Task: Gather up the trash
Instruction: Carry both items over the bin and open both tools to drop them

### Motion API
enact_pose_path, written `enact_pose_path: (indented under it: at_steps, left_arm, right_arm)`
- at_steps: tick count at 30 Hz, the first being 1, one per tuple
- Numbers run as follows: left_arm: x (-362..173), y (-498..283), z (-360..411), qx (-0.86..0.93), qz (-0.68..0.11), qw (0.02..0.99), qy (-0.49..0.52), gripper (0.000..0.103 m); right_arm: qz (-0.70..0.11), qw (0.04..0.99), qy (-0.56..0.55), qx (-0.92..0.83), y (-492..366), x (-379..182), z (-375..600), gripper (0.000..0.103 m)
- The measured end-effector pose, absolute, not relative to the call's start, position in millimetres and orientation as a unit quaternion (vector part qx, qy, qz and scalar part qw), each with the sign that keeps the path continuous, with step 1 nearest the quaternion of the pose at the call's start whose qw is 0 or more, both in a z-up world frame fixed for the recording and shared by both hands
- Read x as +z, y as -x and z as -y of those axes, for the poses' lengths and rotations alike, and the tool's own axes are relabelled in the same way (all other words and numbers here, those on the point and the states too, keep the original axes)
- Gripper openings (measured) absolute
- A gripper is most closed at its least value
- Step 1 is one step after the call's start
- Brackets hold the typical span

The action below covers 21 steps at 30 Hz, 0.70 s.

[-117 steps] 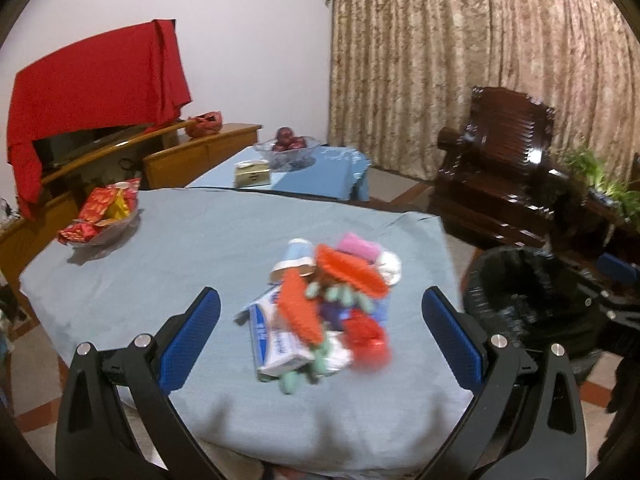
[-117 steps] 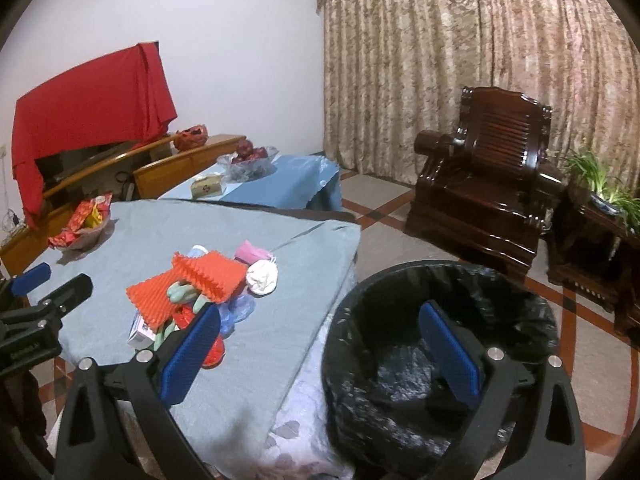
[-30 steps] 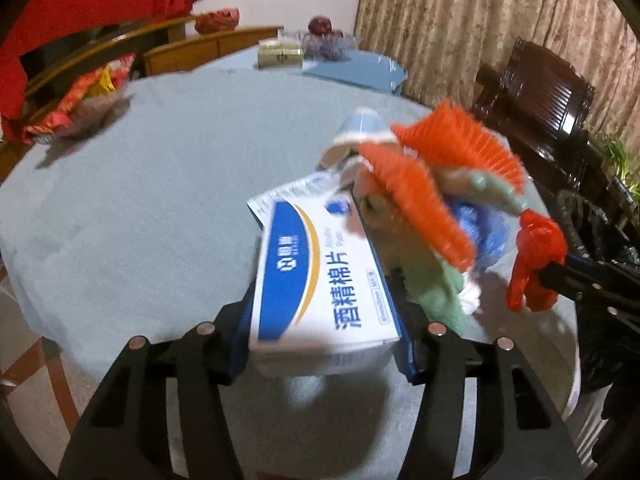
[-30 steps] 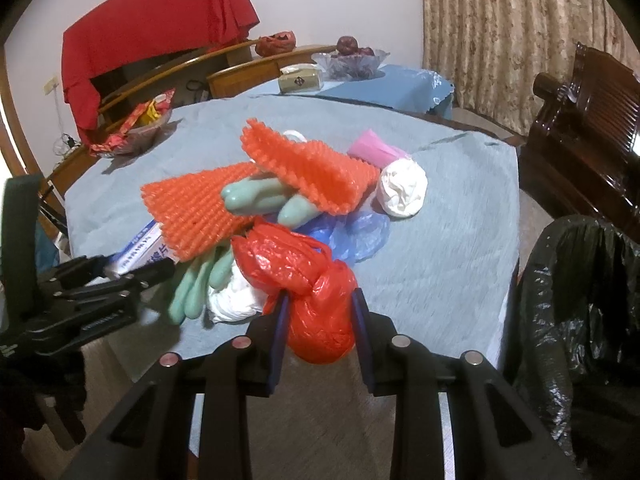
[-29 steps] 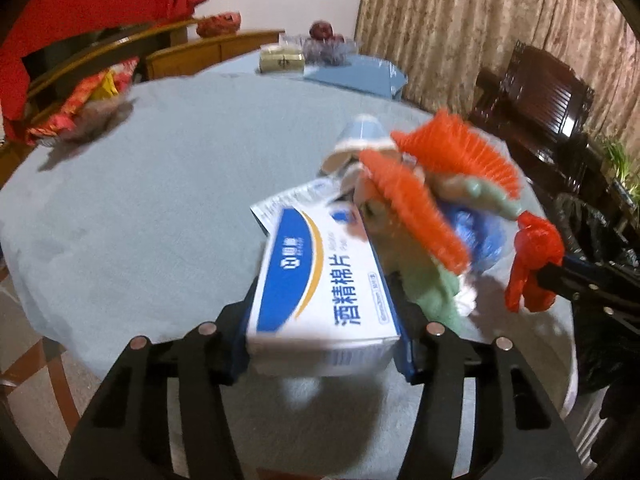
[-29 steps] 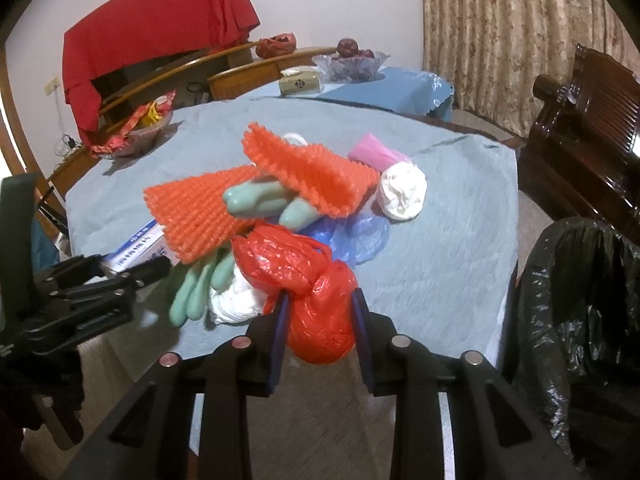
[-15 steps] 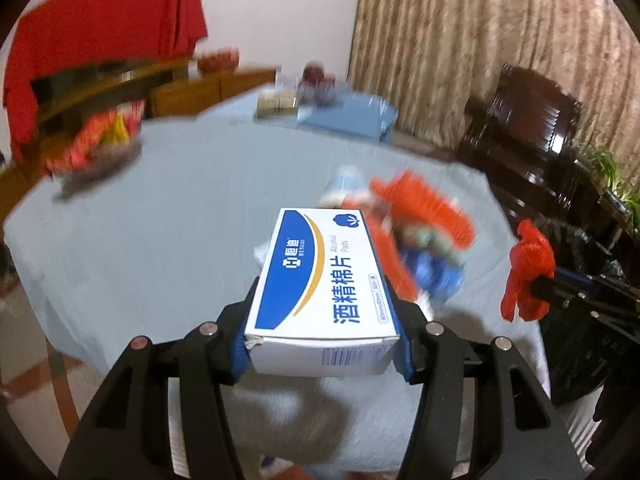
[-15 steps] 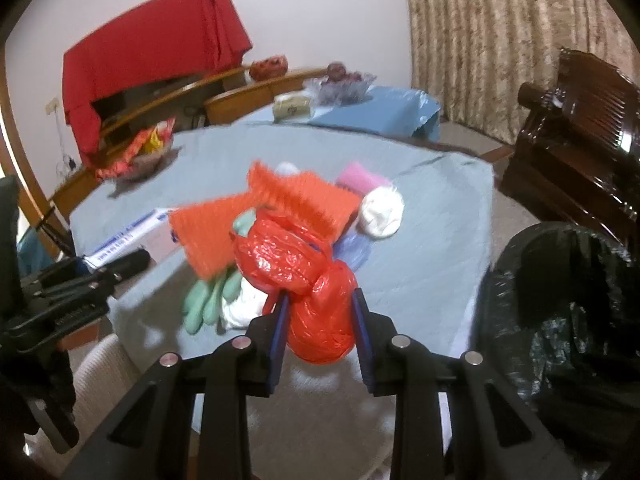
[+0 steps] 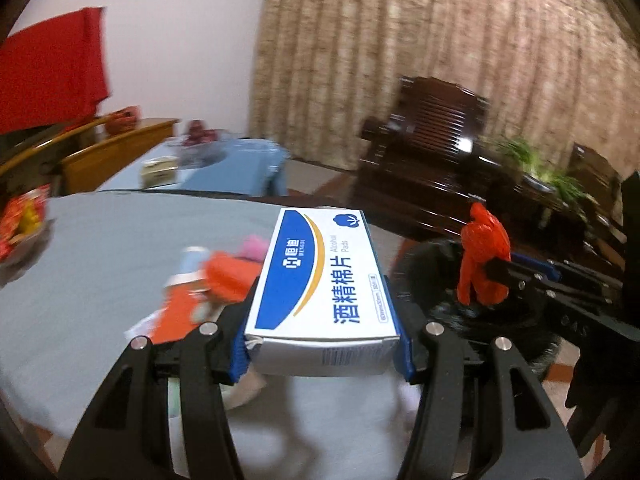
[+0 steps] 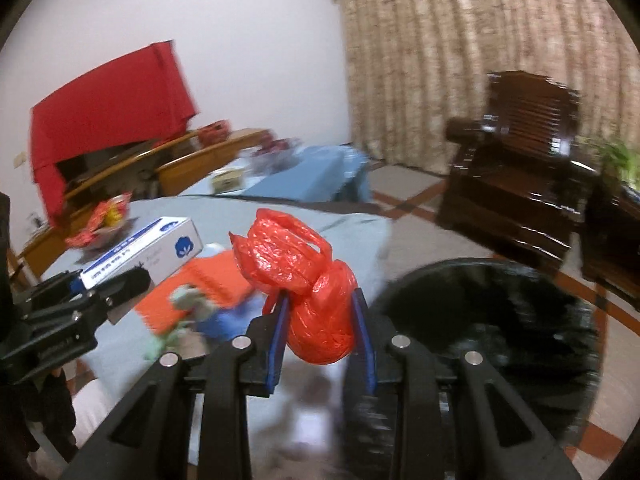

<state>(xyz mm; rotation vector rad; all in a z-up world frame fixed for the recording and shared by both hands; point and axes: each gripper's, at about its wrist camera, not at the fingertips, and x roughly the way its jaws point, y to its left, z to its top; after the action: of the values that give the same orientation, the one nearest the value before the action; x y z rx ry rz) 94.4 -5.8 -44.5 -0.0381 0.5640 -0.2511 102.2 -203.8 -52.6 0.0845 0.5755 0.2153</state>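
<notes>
The left hand-held gripper (image 9: 322, 344) is squeezed tight on the white and blue box (image 9: 320, 280) above the bench (image 9: 100, 248), and the right hand-held gripper (image 10: 320, 328) pinches the red bag (image 10: 308, 280) near the bench's right edge, beside the black bin (image 10: 500, 320).

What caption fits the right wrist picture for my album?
Right gripper carries a red bag toward the black bin, while the left holds a box.

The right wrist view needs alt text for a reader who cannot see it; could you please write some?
The right hand-held gripper clamps a knotted red plastic bag above a grey-clothed table, beside a black-lined trash bin. At left, the left hand-held gripper holds an alcohol pads box over leftover orange and green trash.
</notes>
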Motion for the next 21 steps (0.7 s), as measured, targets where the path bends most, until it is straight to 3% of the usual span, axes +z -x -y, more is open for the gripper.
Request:
enact_pose_path:
  at_steps: [11,14,16,21]
  left_arm:
    - [-78,-148,128,-0.233,-0.31,0.922,0.0,0.054]
    - [-89,-157,153,-0.26,-0.323,0.91,-0.001,0.057]
    - [-95,-159,160,-0.271,-0.328,0.905,-0.002,0.069]
    - [-101,-160,161,-0.27,-0.33,0.905,-0.001,0.075]
  right_arm:
    - [-0.331,0.941,-0.067,-0.025,-112,-101,315,0.03]
    - [-0.346,0.934,-0.075,-0.044,-112,-112,330,0.037]
    - [-0.345,0.934,-0.075,-0.055,-109,-114,335,0.046]
    - [-0.334,0.937,-0.074,-0.068,-103,-110,338,0.071]
